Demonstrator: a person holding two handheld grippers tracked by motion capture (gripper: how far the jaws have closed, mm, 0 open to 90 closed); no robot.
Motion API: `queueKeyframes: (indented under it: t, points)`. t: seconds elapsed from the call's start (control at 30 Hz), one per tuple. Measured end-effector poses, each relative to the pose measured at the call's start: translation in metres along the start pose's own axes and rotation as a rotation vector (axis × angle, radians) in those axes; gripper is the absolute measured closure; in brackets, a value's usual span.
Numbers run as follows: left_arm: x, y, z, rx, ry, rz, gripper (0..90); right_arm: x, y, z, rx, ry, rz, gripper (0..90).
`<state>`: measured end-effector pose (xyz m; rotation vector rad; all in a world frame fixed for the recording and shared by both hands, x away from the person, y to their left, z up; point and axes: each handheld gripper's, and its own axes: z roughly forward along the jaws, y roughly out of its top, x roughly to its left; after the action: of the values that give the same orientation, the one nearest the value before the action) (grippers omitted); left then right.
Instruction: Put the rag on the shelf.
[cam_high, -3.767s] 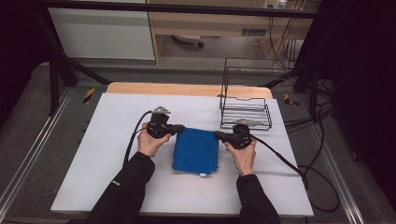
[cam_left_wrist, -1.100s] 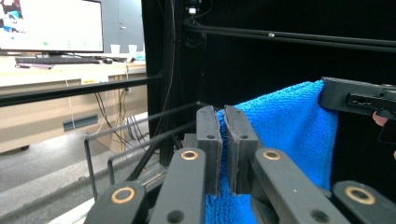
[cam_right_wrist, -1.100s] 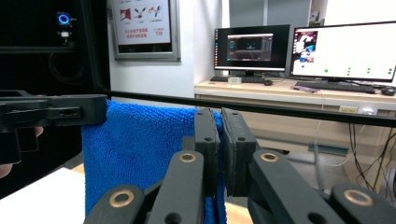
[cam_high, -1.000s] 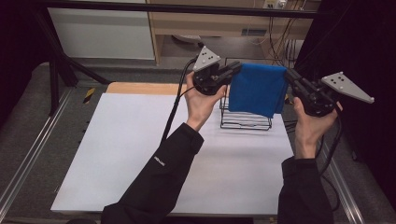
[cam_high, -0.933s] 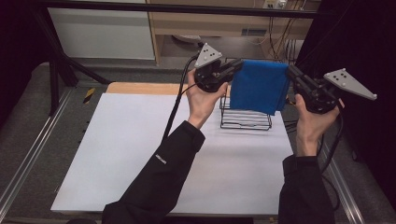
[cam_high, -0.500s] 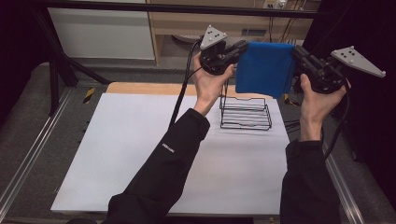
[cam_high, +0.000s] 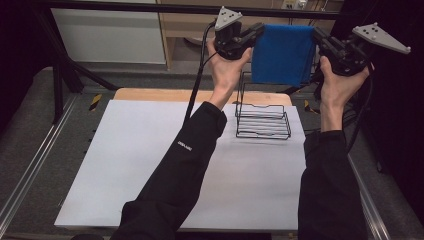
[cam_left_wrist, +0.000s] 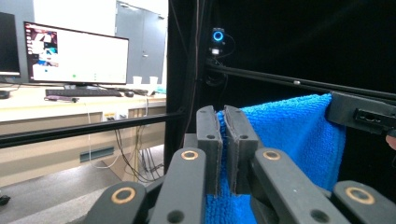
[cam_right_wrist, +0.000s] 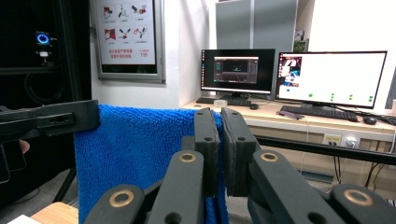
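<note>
high view: above the person's side, looking forward and down on the surface | left gripper view: close along its jaws, level | right gripper view: likewise, facing opposite | shared: blue towel between them

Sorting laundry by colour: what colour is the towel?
Plain bright blue towel; it shows best in the high view.

Both arms raised; fingers together

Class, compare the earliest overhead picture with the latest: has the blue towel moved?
Yes. The blue towel has left the table and hangs above the wire rack, stretched between the left gripper and right gripper.
</note>
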<state>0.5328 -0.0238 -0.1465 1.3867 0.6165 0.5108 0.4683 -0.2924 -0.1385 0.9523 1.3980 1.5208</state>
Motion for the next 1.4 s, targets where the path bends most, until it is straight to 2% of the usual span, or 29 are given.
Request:
queueKeyframes:
  t: [0.2, 0.37, 0.5, 0.6, 0.73, 0.83, 0.97, 1.1, 1.27, 1.4]
  points:
    - [0.009, -0.004, 0.007, 0.013, 0.021, 0.014, 85.5, -0.004, -0.002, 0.015, 0.018, -0.003, 0.001, 86.3]
    - [0.017, -0.015, 0.012, 0.040, 0.036, 0.048, 85.5, -0.008, -0.016, 0.026, 0.036, 0.009, 0.009, 86.3]
    - [0.024, -0.023, 0.015, 0.059, 0.041, 0.058, 85.6, -0.011, -0.028, 0.033, 0.049, 0.015, -0.003, 86.3]
    - [0.028, -0.032, 0.015, 0.067, 0.027, 0.052, 85.6, -0.013, -0.035, 0.037, 0.069, 0.018, -0.006, 86.3]
    - [0.028, -0.044, 0.014, 0.090, 0.011, 0.060, 85.5, -0.014, -0.045, 0.035, 0.093, 0.016, -0.008, 86.3]
    - [0.025, -0.053, 0.013, 0.114, 0.010, 0.081, 85.6, -0.015, -0.053, 0.031, 0.115, 0.014, -0.011, 86.3]
    - [0.021, -0.065, 0.012, 0.145, -0.008, 0.085, 85.5, -0.018, -0.066, 0.026, 0.151, 0.010, 0.004, 86.2]
    - [0.020, -0.073, 0.009, 0.160, -0.027, 0.085, 85.5, -0.020, -0.077, 0.020, 0.163, 0.024, 0.012, 86.1]
    - [0.019, -0.074, 0.004, 0.154, -0.054, 0.088, 85.5, -0.020, -0.080, 0.014, 0.157, 0.046, 0.003, 86.1]
    - [0.015, -0.070, -0.002, 0.137, -0.076, 0.114, 85.4, -0.020, -0.078, 0.009, 0.139, 0.061, -0.001, 86.0]
